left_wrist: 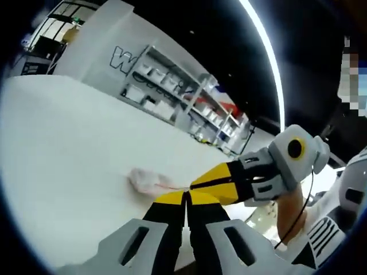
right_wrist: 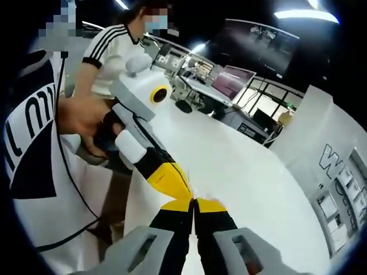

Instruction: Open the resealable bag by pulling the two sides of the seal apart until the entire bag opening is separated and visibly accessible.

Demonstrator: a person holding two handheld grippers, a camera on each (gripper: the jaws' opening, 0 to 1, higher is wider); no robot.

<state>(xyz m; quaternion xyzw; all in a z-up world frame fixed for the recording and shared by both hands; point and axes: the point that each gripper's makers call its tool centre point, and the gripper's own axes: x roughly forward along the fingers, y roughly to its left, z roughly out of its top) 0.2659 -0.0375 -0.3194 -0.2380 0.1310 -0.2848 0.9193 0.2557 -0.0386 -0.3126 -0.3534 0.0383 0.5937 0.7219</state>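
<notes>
Left gripper (left_wrist: pixel 186 200) jaws pressed together on the resealable bag (left_wrist: pixel 150 182), which trails beyond the fingertips onto the white table (left_wrist: pixel 69 143). Right gripper (right_wrist: pixel 194 204) jaws likewise pinched shut on the bag's edge, tip to tip with the left gripper.

Bright long ceiling lights (left_wrist: pixel 265 51) shine from above against a dark roof. The big white table (left_wrist: pixel 63 149) glows. Edges bend round, and close things look blurry.
</notes>
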